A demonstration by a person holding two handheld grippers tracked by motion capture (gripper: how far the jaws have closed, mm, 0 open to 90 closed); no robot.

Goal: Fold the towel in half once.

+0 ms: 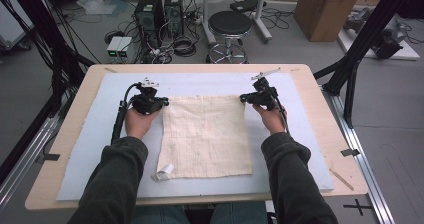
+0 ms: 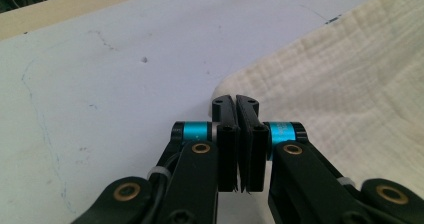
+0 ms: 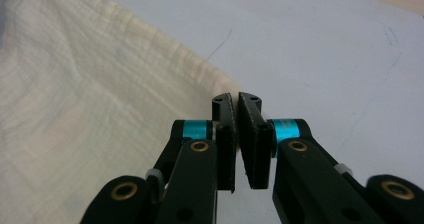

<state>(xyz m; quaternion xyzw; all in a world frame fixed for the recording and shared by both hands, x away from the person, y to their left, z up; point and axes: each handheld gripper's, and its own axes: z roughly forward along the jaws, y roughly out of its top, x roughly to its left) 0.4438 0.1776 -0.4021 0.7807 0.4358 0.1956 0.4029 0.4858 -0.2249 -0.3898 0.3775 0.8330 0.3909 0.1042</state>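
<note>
A cream gauze cloth (image 1: 205,134) lies spread on the pale blue mat (image 1: 100,149). My left gripper (image 1: 164,102) is at the cloth's far left corner. In the left gripper view its jaws (image 2: 235,100) stand pressed together, with the cloth (image 2: 350,84) corner pinched between them. My right gripper (image 1: 243,98) is at the far right corner. In the right gripper view its jaws (image 3: 236,98) are likewise shut on the cloth (image 3: 75,99) edge, which rises slightly off the mat toward them.
The mat covers a wooden table (image 1: 60,184). A small white tag (image 1: 164,172) sticks out at the cloth's near left corner. Beyond the table stand a black stool (image 1: 229,24), computer towers (image 1: 150,11) and a cardboard box (image 1: 325,9).
</note>
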